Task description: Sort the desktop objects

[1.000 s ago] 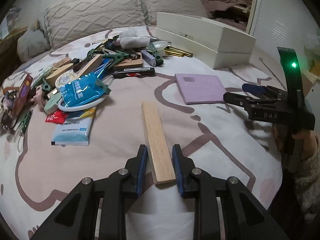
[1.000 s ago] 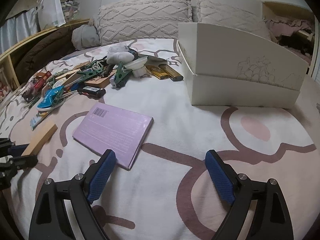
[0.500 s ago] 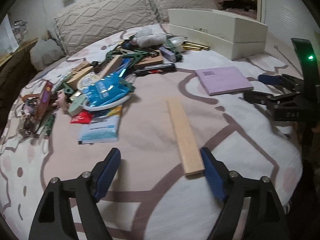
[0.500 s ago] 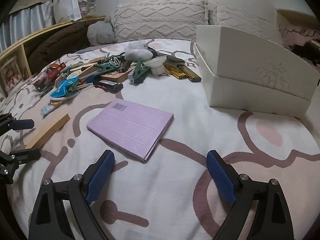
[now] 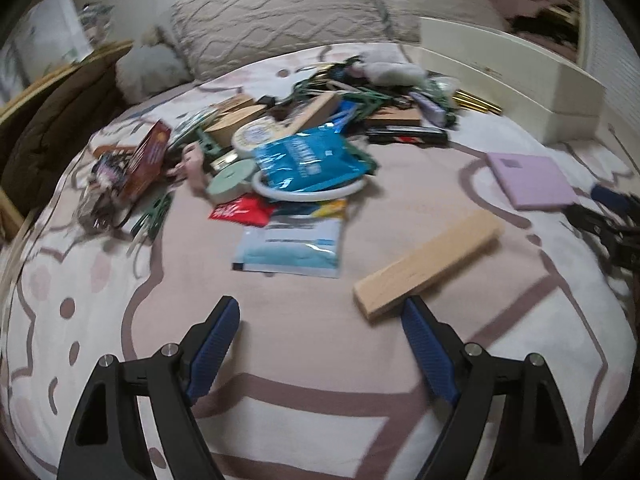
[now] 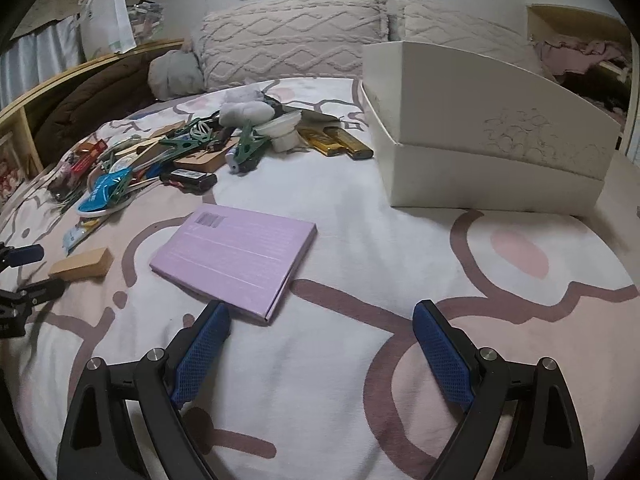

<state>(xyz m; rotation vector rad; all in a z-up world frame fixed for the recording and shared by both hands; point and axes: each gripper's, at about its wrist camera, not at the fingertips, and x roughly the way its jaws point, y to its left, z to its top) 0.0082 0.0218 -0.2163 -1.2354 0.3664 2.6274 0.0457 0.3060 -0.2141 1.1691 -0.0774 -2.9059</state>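
Note:
A light wooden block (image 5: 428,264) lies loose on the patterned bedspread, slanting up to the right. My left gripper (image 5: 320,312) is open with nothing between its fingers, and the block's near end sits just ahead of the right fingertip (image 5: 416,320). A lilac book (image 6: 236,256) lies flat ahead of my right gripper (image 6: 322,312), which is open and empty, its left fingertip (image 6: 216,320) near the book's near corner. The right wrist view shows the block (image 6: 82,268) beside the left gripper (image 6: 20,276) at its left edge.
A heap of mixed items (image 5: 300,152) with blue packets, clips and small boxes covers the far left of the bed. A pale blue pouch (image 5: 292,248) lies at its near edge. A white open box (image 6: 480,152) stands at the right, with pillows (image 6: 288,48) behind.
My left gripper opened and let go of the wooden block, then swung left, leaving the block at its right finger. The right gripper stayed still and open.

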